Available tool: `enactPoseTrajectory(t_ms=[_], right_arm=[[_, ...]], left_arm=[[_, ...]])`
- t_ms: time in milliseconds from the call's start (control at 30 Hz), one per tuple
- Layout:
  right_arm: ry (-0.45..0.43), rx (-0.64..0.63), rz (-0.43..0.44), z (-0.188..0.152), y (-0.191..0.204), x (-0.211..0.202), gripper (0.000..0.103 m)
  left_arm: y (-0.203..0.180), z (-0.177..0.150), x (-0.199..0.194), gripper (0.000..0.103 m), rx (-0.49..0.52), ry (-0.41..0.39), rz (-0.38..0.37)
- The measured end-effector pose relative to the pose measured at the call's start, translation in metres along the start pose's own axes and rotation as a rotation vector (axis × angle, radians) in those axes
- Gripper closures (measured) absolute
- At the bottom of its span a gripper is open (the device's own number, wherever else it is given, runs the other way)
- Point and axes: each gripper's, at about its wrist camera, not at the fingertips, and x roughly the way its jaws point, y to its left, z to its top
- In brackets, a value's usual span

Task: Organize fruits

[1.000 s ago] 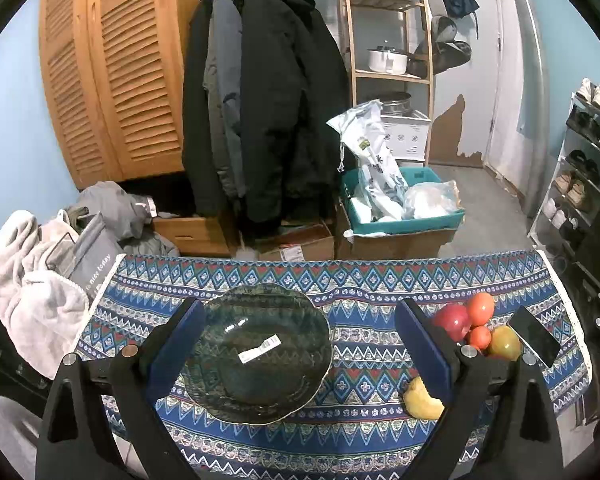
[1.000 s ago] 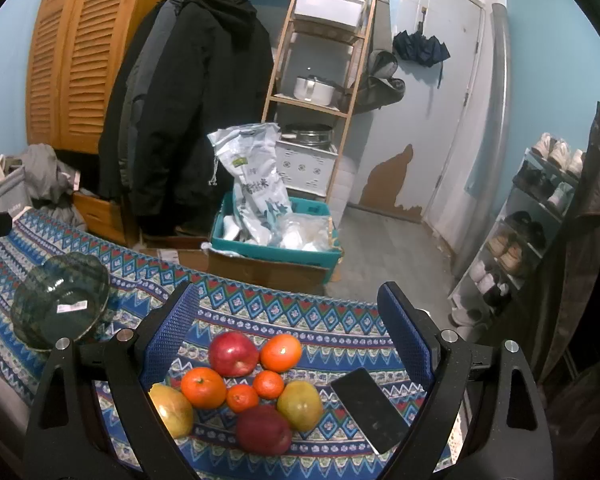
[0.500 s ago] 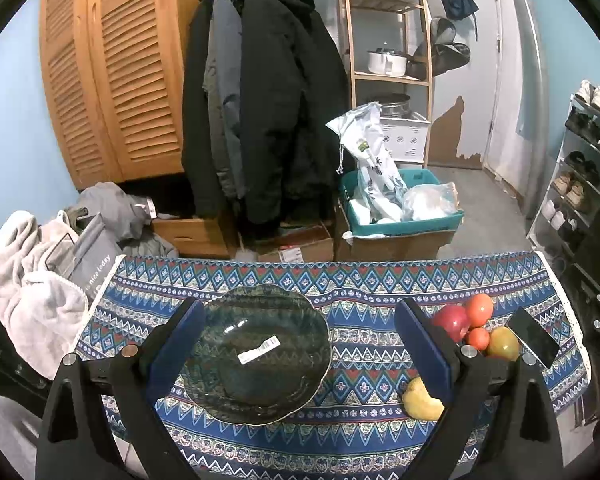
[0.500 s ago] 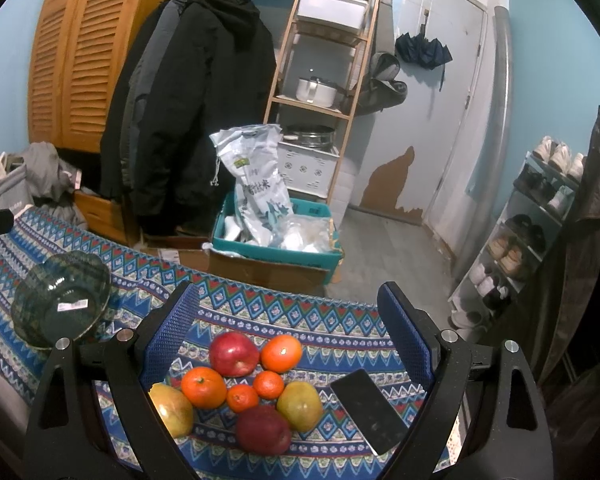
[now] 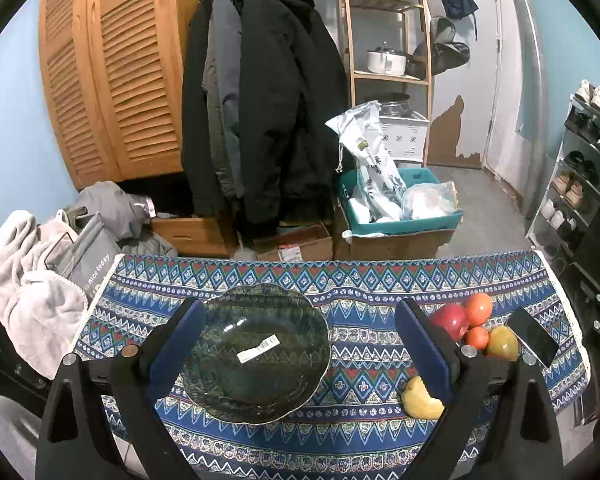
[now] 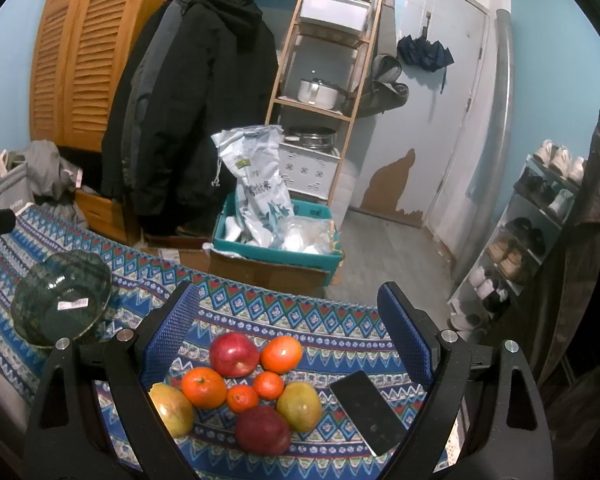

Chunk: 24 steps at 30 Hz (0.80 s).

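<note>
A dark green glass bowl with a white sticker sits empty on the patterned cloth; it also shows at the left as the bowl. My left gripper is open, hovering above the bowl. Several fruits lie clustered on the cloth: a red apple, oranges, two small tangerines, two mangoes and a dark red apple. My right gripper is open above this cluster, holding nothing. The left wrist view shows the fruit pile at the right.
A black phone lies right of the fruits. Past the table's far edge stand a cardboard box with a teal bin, hanging coats, a wooden shelf and a shoe rack. Clothes are piled at the left.
</note>
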Motion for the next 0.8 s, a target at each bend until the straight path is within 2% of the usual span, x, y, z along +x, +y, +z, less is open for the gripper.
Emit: enactPoseTrajectory(t_ms=[800], right_arm=[[-0.004, -0.003, -0.001, 0.002, 0.0008, -0.0018, 0.014]], left_arm=[[-0.0028, 0.0015, -0.0021, 0.006, -0.012, -0.013, -0.007]])
